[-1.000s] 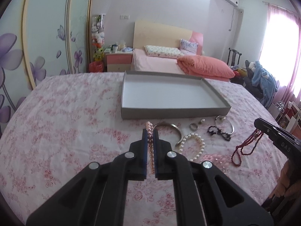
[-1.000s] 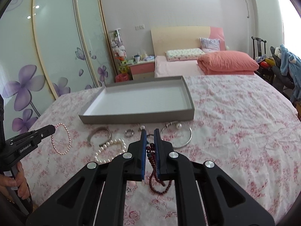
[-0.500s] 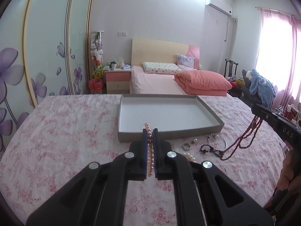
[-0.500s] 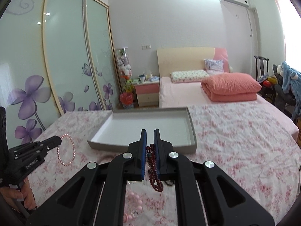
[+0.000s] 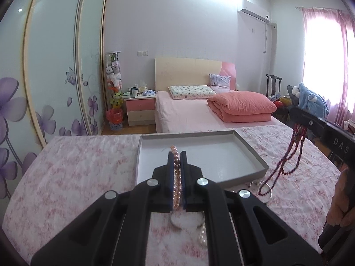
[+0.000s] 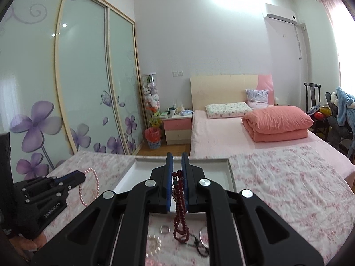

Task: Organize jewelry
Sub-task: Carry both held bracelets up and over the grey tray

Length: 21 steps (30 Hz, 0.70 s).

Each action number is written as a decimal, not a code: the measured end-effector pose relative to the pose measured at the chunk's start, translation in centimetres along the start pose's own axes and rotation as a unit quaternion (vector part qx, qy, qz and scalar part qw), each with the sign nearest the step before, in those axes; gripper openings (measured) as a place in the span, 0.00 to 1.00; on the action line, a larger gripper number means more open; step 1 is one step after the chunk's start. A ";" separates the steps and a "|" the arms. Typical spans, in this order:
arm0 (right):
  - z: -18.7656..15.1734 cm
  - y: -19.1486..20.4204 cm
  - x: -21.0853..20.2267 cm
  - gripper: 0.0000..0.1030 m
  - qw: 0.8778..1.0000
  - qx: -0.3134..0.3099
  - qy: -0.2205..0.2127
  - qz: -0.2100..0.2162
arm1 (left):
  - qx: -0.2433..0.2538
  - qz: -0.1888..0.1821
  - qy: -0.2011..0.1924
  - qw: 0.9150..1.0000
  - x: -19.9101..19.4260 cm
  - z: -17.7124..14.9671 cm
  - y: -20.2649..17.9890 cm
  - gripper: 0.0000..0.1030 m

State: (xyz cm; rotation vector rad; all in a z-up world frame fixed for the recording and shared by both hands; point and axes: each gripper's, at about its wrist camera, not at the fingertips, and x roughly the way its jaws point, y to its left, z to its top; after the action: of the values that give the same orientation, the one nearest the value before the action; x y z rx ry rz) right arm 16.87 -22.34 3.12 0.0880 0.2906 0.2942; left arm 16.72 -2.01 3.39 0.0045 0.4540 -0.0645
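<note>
Your left tool point(image 5: 177, 155) is clamped on the pink pearl bracelet point(image 5: 176, 190), lifted over the near edge of the grey tray point(image 5: 255, 155) on the bed point(image 5: 77, 166). Your right tool point(image 6: 177, 157) pinches the dark red bead necklace point(image 6: 180, 219), dangling above the bed's loose jewelry.

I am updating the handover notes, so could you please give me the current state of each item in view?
left gripper: shut on pink pearl bracelet, lifted.
right gripper: shut on dark red bead necklace, hanging.
grey tray: open, nothing inside.
silver ring: lying on the bedspread.
</note>
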 end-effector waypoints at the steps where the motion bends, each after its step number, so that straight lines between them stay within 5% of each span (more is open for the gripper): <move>1: 0.2 0.0 0.4 0.09 1.000 -0.001 -0.004 -0.002 | 0.002 0.003 -0.001 1.000 0.5 0.3 -0.1 0.06; 9: 1.5 -0.6 5.2 0.09 1.000 0.002 -0.016 -0.021 | -0.009 0.019 -0.003 1.000 5.3 2.3 0.2 0.07; 21: 0.7 -1.8 13.6 0.09 0.998 0.021 0.032 -0.040 | -0.018 0.009 0.037 0.999 14.0 3.0 1.1 0.07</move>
State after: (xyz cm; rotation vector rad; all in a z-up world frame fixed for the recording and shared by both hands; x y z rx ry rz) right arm 29.97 -20.00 -0.10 0.1082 0.3627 0.2127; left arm 30.62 -1.81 -0.09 -0.0242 0.5283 -0.0394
